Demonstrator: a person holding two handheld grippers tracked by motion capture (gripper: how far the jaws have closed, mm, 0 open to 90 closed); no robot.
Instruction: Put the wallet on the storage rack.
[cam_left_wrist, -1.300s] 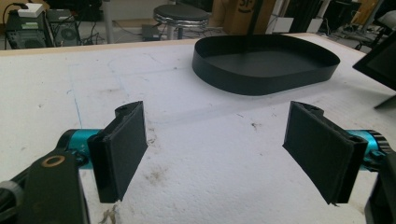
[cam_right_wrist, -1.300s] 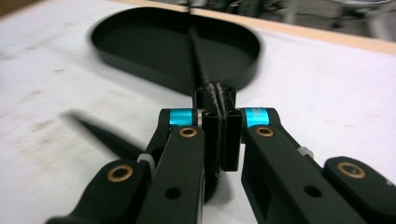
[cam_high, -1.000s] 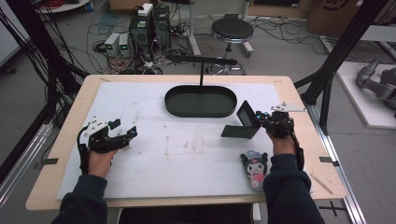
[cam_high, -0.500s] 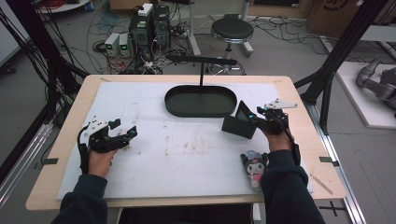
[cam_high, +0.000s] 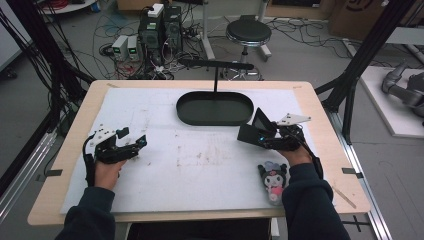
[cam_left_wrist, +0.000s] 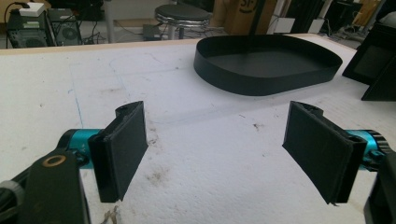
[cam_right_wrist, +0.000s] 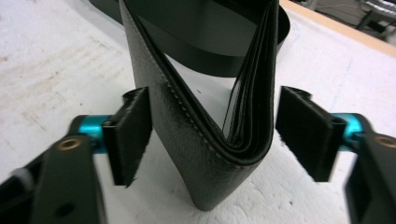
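**Open wallet stands between the right gripper's parted jaws**

On the white mat covering the table (cam_high: 165, 195), a black leather wallet (cam_high: 256, 131) stands partly unfolded, its spine toward the right gripper (cam_high: 272, 141) and its two flaps spreading away toward the black oval tray (cam_high: 214, 108). In the right gripper view the wallet (cam_right_wrist: 205, 135) sits directly between the jaws, fold nearest the camera and resting on the mat. The jaws are apart. The left-hand pad in that view lies against or just beside the outer leather face, though I cannot tell whether it presses; the right-hand pad stands off from the other flap with a visible gap. The tray's wall (cam_right_wrist: 210, 58) rises just behind the wallet.

The left gripper (cam_high: 131, 145) rests low over the mat on the table's left side, well apart from the wallet and the tray. Its jaws are wide apart with only bare, stained mat between them, as the left gripper view (cam_left_wrist: 215, 149) shows. In that view the tray (cam_left_wrist: 266, 70) lies ahead and the wallet (cam_left_wrist: 373, 65) stands at the far right edge.

A small plush doll (cam_high: 273, 178) with black hair and a pink body lies on the mat near the table's front edge, just beside the person's right forearm.
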